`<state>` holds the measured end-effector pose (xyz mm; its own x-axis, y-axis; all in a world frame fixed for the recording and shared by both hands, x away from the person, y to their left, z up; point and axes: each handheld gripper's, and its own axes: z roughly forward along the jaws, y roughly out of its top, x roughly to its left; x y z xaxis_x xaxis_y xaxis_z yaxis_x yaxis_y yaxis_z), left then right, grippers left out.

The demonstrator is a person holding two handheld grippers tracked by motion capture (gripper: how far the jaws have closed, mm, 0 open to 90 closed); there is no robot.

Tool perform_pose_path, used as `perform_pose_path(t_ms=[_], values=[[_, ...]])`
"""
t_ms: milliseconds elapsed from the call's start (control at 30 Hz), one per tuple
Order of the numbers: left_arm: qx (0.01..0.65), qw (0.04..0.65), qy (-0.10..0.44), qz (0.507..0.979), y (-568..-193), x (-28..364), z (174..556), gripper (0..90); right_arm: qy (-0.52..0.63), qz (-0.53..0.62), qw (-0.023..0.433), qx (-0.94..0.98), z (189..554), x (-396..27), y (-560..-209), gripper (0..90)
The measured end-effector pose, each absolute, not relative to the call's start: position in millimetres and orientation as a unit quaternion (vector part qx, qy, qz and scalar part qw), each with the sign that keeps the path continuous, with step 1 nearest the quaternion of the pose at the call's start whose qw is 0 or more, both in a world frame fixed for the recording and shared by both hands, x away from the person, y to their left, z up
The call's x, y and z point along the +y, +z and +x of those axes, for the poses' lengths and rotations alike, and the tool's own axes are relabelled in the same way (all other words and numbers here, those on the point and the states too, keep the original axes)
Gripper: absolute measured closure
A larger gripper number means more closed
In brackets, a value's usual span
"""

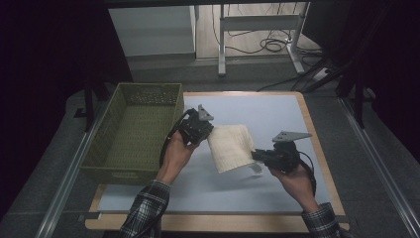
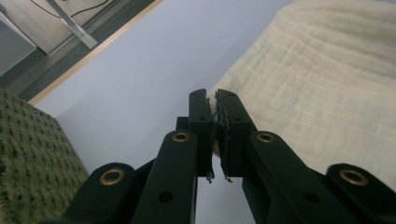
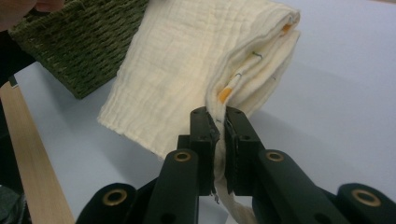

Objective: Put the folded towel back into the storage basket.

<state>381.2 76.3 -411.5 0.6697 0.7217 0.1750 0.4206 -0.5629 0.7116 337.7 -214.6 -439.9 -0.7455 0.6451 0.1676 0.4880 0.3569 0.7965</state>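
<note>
A folded cream cloth [image 1: 231, 147] hangs a little above the pale blue mat [image 1: 277, 111], held between both hands. My left gripper [image 1: 207, 133] is shut on the cloth's left edge, and in the left gripper view the jaws pinch the cream cloth [image 2: 327, 79] at their tips [image 2: 215, 97]. My right gripper [image 1: 254, 155] is shut on the cloth's lower right edge. In the right gripper view the folded cloth [image 3: 187, 65] runs away from the closed jaws [image 3: 216, 114], with orange marks inside the fold.
A green woven basket [image 1: 130, 133] stands left of the cloth, close by my left hand; its corner [image 3: 79, 42] shows in the right gripper view. The wooden table edge [image 1: 317, 144] frames the mat. Desk legs and cables lie beyond the table.
</note>
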Motion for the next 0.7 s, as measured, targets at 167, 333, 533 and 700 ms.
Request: perform_pose_path(t_ms=[167, 333, 533, 700], values=[[0.342, 0.328, 0.233, 0.849, -407.2, 85.1, 379.1, 85.4, 0.449, 0.341, 0.086, 0.821, 340.8, -206.6, -435.3, 82.8], [0.351, 0.329, 0.235, 0.845, -405.5, 95.2, 377.4, 85.4, 0.449, 0.335, 0.087, 0.824, 344.4, -197.4, -432.3, 82.8], [0.359, 0.331, 0.238, 0.840, -403.8, 108.4, 374.9, 85.5, 0.449, 0.326, 0.080, 0.828, 348.1, -185.3, -428.6, 82.8], [0.367, 0.331, 0.240, 0.835, -401.3, 119.8, 372.5, 85.5, 0.449, 0.320, 0.078, 0.830, 350.4, -174.6, -425.0, 82.8]])
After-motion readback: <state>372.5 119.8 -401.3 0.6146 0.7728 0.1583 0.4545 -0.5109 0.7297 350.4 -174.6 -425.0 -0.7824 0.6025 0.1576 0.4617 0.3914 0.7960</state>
